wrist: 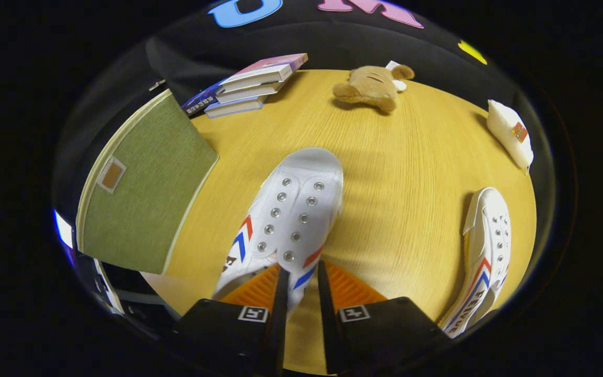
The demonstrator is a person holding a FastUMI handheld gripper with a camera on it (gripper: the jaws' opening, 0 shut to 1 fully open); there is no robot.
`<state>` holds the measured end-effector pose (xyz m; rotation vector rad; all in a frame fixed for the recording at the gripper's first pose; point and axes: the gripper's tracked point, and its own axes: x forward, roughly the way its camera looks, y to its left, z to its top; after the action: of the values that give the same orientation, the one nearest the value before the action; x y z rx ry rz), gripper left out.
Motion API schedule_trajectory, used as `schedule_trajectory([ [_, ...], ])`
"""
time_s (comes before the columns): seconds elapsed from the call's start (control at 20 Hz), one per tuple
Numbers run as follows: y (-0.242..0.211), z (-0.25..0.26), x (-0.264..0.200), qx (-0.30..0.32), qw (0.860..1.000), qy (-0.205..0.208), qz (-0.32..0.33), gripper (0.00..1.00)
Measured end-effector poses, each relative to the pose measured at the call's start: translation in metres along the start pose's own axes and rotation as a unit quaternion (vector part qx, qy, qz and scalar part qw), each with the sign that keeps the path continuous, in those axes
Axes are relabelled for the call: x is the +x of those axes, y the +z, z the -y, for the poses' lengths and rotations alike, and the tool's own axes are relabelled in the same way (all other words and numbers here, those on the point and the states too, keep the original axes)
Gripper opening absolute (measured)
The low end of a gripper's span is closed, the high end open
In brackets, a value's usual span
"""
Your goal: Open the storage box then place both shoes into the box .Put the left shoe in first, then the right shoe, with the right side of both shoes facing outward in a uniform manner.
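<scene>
on the wooden table (395, 157), your gripper (301, 277) pinches the white shoe's (291, 209) side wall (toe pointing away), fingers clamped.

1. Wooden table top (385, 157), light yellow grain, spanning the centre of the frame.
2. Black cloth wall (333, 42) behind the table, across the upper frame.
3. Stack of books (249, 84), upper left, at the table's far edge.
4. Soft shadows lie beside objects.

Claw (300, 277) clamped on white shoe (296, 209) side wall — second shoe (482, 251) on table (395, 157).
</scene>
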<state>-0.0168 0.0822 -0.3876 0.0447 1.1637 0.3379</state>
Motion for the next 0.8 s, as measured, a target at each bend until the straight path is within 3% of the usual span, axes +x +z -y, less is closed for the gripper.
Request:
schedule_trajectory([
  [0.1,0.001,-0.001,0.0,0.004,1.0,-0.007,0.002,0.25],
  [0.25,0.001,0.001,-0.001,0.038,0.999,-0.023,0.012,0.06],
  [0.5,0.015,-0.002,-0.017,0.096,0.994,-0.039,0.037,0.05],
  [0.8,0.045,-0.024,-0.092,0.135,0.986,-0.047,0.091,0.05],
])
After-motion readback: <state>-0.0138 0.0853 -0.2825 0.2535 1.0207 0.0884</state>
